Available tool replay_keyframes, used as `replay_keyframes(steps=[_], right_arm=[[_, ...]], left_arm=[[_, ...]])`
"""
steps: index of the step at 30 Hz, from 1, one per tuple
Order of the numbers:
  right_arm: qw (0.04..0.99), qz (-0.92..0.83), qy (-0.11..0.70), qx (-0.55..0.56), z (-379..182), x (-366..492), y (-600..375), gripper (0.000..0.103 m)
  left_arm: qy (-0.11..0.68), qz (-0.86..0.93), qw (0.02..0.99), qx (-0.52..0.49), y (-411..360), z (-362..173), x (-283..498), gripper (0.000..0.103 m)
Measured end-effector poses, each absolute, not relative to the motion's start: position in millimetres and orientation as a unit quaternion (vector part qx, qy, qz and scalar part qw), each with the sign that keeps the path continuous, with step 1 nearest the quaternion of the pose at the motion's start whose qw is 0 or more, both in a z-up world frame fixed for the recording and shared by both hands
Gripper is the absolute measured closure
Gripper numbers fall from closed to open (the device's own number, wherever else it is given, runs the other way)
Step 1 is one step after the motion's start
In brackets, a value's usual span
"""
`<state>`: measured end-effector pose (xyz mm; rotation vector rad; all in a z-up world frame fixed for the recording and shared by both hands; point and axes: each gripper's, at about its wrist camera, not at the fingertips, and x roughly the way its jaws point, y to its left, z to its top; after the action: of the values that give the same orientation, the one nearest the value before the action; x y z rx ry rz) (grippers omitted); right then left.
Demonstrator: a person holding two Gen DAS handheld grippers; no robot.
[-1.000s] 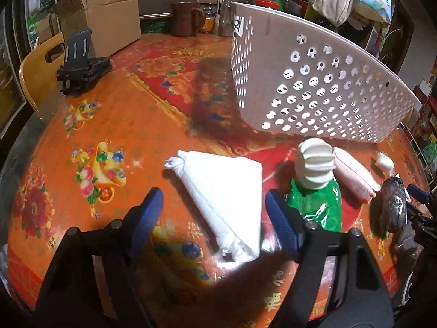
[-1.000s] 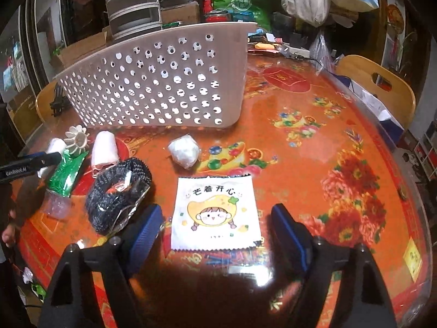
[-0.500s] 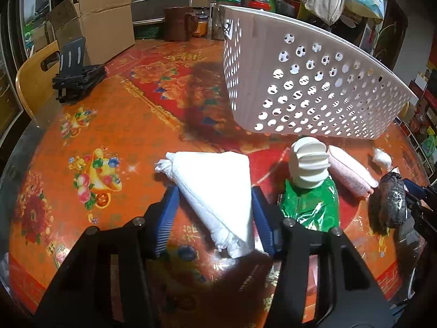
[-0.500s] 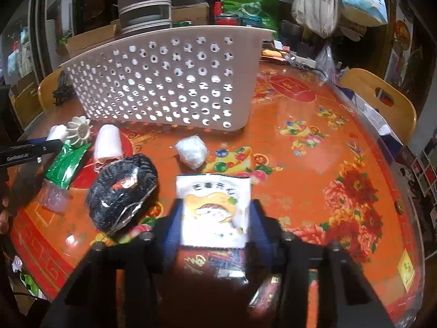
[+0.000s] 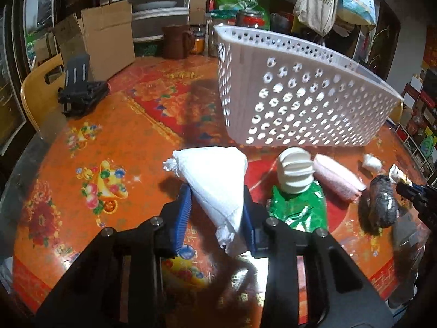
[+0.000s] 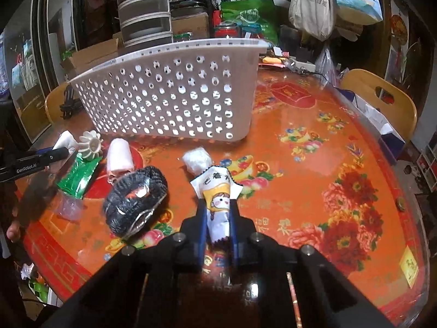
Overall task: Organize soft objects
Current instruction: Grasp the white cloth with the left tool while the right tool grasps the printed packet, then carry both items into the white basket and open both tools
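Observation:
My left gripper is shut on a folded white cloth and holds it just above the table. My right gripper is shut on a white cartoon-print packet, which is squeezed narrow between the pads. A white perforated basket stands behind both; it also shows in the right wrist view. On the table lie a green bag with a white ribbed top, a pink roll, a dark knitted bundle and a small white wad.
The round table has an orange flowered cover. A black stand, a cardboard box and a brown mug sit at the back left. Wooden chairs stand at the edges. Clutter fills the back.
Both grippers went from open around their objects to shut on them. The white cloth and the packet are now pinched and lifted slightly off the table.

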<state>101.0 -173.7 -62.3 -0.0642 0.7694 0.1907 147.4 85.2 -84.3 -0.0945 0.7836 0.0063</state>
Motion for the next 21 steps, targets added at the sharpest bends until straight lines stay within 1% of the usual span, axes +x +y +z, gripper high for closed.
replay_keyframes(steps=[10,21], right_arm=[[0.936,0.111,0.334,-0.021,-25,99,-180,0.091],[0.947,0.123,0.297,-0.028,18,99,-177,0.091]], left_arm=[[0.344,0.002,0.938,-0.04,80,-39,128,0.071],[0.322,-0.003,0.946,-0.033,77,5,123,0.071]])
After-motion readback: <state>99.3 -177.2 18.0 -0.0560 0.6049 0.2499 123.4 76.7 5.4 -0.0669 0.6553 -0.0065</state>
